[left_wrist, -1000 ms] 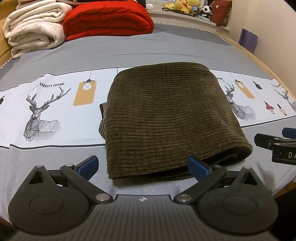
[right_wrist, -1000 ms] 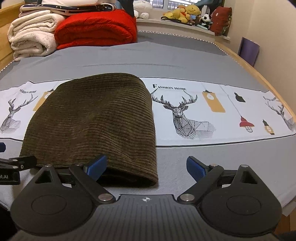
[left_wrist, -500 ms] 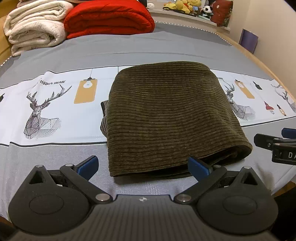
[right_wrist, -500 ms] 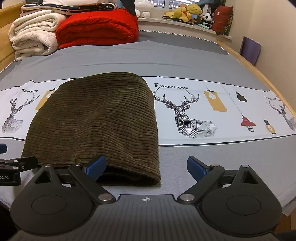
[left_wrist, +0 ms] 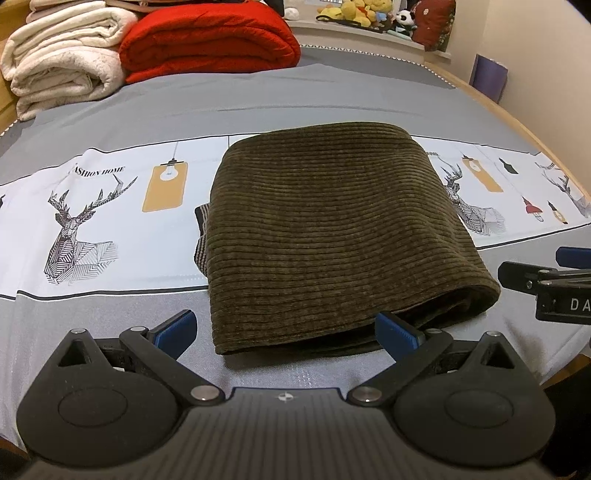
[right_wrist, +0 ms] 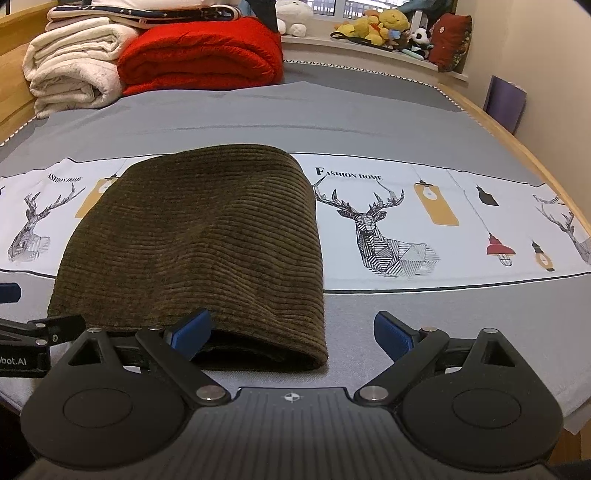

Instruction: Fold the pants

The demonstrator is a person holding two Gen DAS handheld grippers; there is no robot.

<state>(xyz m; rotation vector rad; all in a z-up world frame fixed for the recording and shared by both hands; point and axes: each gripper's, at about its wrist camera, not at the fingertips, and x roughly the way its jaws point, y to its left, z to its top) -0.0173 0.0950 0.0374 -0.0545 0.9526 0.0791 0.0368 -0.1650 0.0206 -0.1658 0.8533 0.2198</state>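
The olive corduroy pants [left_wrist: 332,236] lie folded into a thick rectangle on the bed, also seen left of centre in the right wrist view as pants [right_wrist: 199,240]. A striped lining edge [left_wrist: 201,236] pokes out at their left side. My left gripper [left_wrist: 286,328] is open just short of the near edge, holding nothing. My right gripper [right_wrist: 291,334] is open too, its left fingertip [right_wrist: 192,328] at the near right corner of the fold. The right gripper [left_wrist: 546,288] shows at the right edge of the left wrist view; the left gripper [right_wrist: 33,339] shows at the left edge of the right wrist view.
The bed cover [right_wrist: 406,295] is grey with a white deer-print band [right_wrist: 388,229]. A red blanket [left_wrist: 210,40] and rolled cream blankets [left_wrist: 62,59] sit at the head. Plush toys [right_wrist: 388,26] line a ledge; a wooden bed edge [right_wrist: 535,158] runs along the right.
Both grippers have drawn back slightly and risen a little from the folded pants. The pants have not moved.
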